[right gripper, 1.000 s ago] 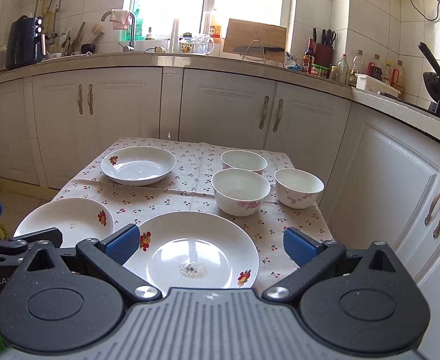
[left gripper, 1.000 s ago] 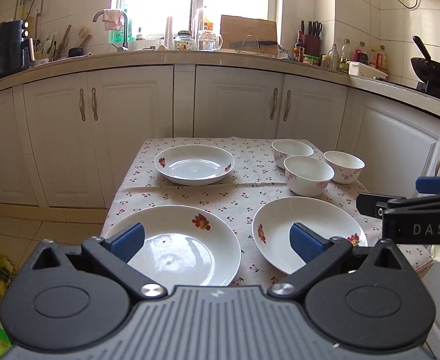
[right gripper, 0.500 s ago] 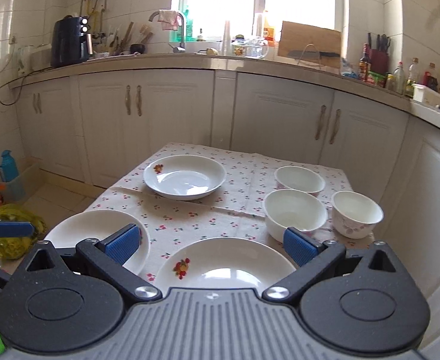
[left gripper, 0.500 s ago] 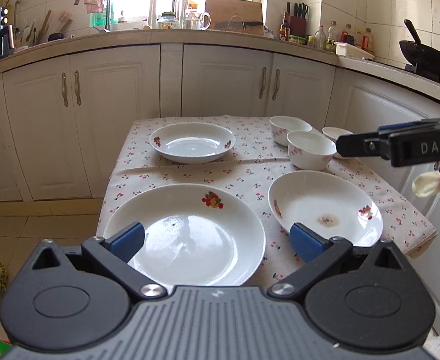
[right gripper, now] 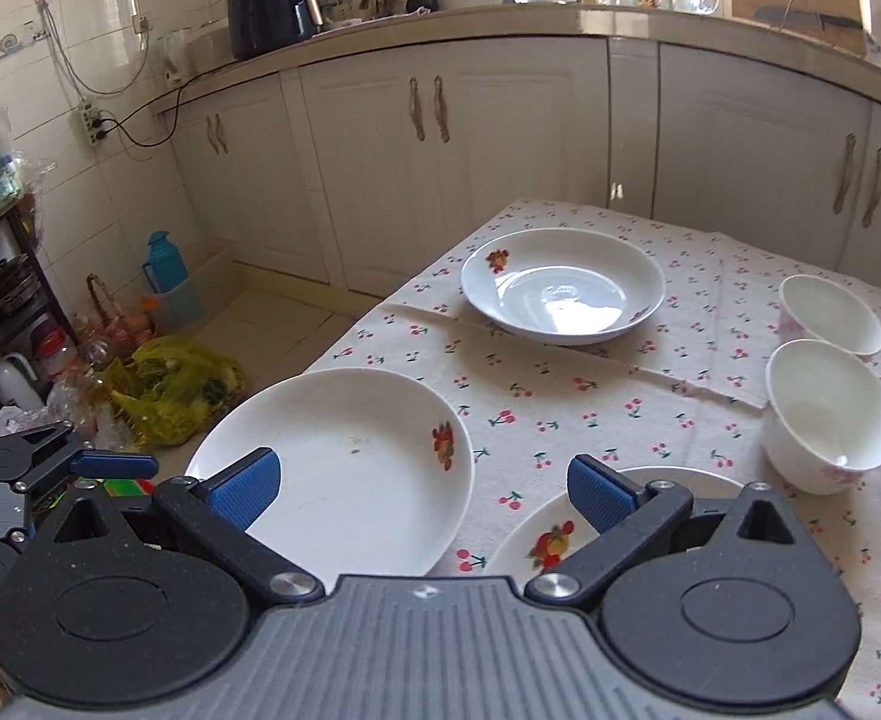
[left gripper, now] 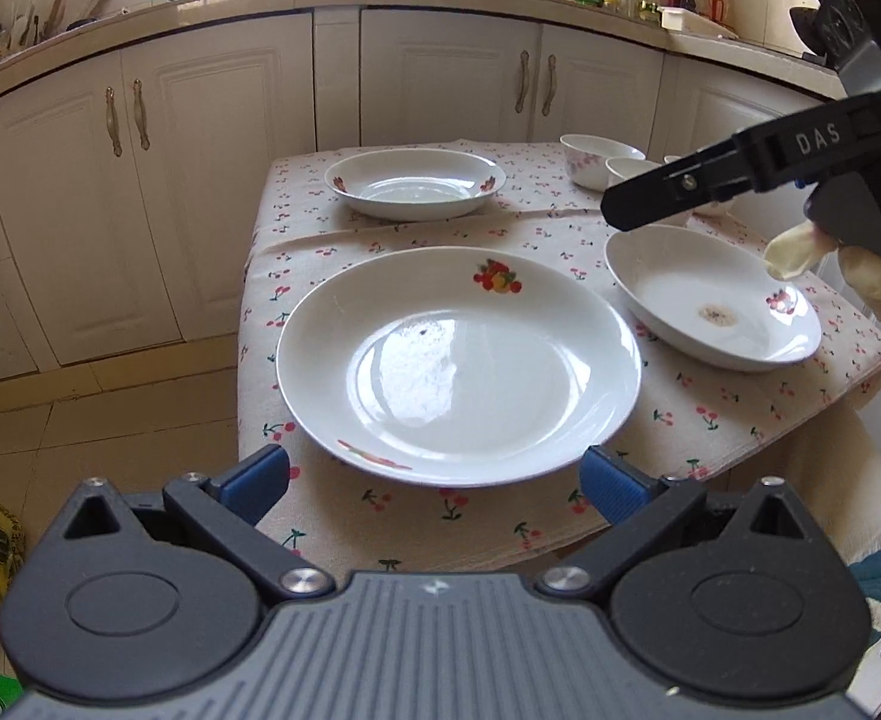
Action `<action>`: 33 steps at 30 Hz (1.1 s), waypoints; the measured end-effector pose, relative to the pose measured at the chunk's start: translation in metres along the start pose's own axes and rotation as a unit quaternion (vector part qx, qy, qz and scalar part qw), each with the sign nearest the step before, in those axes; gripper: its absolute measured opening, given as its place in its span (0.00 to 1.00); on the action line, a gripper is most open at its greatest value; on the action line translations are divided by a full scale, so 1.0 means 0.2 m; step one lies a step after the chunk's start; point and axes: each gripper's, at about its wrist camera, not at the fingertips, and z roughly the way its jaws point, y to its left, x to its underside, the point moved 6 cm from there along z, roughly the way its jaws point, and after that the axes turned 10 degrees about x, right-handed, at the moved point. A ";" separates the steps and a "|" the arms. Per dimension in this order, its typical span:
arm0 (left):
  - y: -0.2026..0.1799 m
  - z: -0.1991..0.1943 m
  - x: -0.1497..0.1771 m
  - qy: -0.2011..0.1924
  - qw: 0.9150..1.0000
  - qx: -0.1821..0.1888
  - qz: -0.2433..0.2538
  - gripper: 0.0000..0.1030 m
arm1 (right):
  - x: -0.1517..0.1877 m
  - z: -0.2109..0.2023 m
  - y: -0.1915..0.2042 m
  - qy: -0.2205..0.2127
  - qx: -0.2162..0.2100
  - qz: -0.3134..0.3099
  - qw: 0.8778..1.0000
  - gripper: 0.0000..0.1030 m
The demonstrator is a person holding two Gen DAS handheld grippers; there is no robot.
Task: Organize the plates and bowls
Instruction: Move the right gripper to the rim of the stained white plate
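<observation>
Since a second before, both claws had dropped closer to the desk [left gripper: 740,426], and the right claw [right gripper: 419,486] had swung leftward, toward the near-left plate [left gripper: 458,360]. The left claw [left gripper: 434,483] hung at that plate's near rim, jaws spread wide and gripping nothing. The right claw was likewise released, above the gap between that plate and the speckled plate [left gripper: 710,300] to its right. A third plate [left gripper: 413,183] sat at the far side and the bowls [right gripper: 827,414] clustered far right; nothing was stacked yet. I judged the step to be picking up the near-left plate. To do it well, the left claw should slide one finger under the overhanging rim, pinch firmly, and lift level, so the glazed plate would not slip or drag the cloth [left gripper: 500,516].
</observation>
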 end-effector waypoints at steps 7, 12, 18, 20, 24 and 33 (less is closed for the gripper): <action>0.03 0.05 0.00 0.014 0.999 0.033 0.030 0.99 | -0.01 0.14 0.02 0.039 -0.015 -0.005 0.999 1.00; 0.04 0.08 0.01 0.025 0.998 0.049 0.043 0.99 | -0.01 0.22 0.03 0.058 -0.023 -0.008 0.998 1.00; 0.07 0.14 0.02 0.040 0.996 0.070 0.044 0.99 | -0.02 0.29 0.04 0.081 -0.033 -0.014 0.996 1.00; 0.08 0.17 0.03 0.047 0.996 0.068 0.044 0.99 | -0.03 0.31 0.05 0.086 -0.035 -0.016 0.996 1.00; 0.09 0.19 0.03 0.048 0.996 0.064 0.049 0.99 | -0.03 0.36 0.05 0.097 -0.036 -0.022 0.994 1.00; 0.10 0.19 0.03 0.037 0.995 0.070 0.057 1.00 | -0.04 0.48 0.06 0.129 -0.055 -0.037 0.989 1.00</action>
